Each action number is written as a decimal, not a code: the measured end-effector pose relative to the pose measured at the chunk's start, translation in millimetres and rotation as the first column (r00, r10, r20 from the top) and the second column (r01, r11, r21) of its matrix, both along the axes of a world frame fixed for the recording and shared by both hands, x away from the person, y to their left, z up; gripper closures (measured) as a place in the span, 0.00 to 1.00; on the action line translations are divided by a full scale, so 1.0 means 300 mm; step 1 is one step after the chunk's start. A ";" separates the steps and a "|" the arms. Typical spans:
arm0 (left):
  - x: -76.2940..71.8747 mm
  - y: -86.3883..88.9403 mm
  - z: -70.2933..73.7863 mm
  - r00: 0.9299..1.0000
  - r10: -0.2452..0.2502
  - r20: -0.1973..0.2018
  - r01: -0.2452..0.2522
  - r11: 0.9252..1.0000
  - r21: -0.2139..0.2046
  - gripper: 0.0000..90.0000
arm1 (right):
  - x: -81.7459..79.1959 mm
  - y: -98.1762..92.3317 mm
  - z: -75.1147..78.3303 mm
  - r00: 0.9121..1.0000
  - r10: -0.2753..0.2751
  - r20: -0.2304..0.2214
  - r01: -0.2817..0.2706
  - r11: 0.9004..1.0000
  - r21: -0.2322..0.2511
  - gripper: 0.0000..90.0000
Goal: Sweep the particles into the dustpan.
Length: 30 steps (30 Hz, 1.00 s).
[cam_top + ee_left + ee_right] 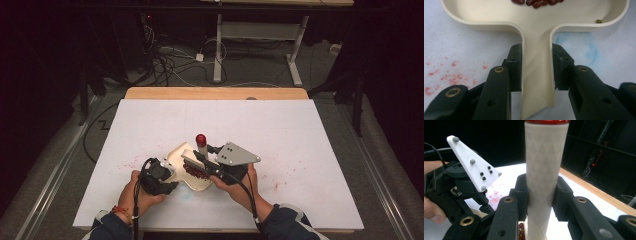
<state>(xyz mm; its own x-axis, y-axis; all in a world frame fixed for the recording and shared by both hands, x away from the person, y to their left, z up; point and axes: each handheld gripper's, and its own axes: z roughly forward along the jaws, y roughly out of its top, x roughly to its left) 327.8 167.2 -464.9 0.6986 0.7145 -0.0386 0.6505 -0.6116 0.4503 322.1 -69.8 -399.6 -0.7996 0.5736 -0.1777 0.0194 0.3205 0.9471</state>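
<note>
The cream dustpan (536, 45) lay flat on the white table (300, 150), red beans (536, 2) heaped inside with one small greenish bead (599, 21) in a corner. My left claw (537, 67) was clamped tight on its narrow handle; my right claw (541, 195) was closed round the brush's pale handle (546, 170), red cap up. The bristles (192, 161) seemed to sit in the pan — hard to tell from above. I judged the sweep needed short, low strokes and a steady pan — else beans would hop the rim.
</note>
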 end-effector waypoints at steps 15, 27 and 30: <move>0.010 0.046 -0.009 0.999 0.050 0.011 -0.050 0.999 -0.007 0.71 | 0.014 -0.092 0.055 1.000 -0.024 -0.014 0.025 0.998 0.053 0.78; 0.012 0.081 -0.019 0.996 0.090 0.019 -0.090 0.996 -0.015 0.71 | 0.021 -0.242 0.099 0.997 -0.073 -0.039 0.075 0.996 0.058 0.78; 0.013 0.088 -0.022 0.995 0.101 0.017 -0.101 0.995 -0.025 0.71 | 0.019 -0.290 0.103 0.997 -0.059 -0.043 0.061 0.997 0.053 0.78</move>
<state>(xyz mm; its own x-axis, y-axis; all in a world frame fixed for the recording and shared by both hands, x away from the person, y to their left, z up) 331.7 193.6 -471.5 0.6234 0.7806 -0.0443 0.6999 -0.5319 0.4767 327.7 -156.9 -368.9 -0.7694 0.6288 -0.1126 0.0766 0.2658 0.9610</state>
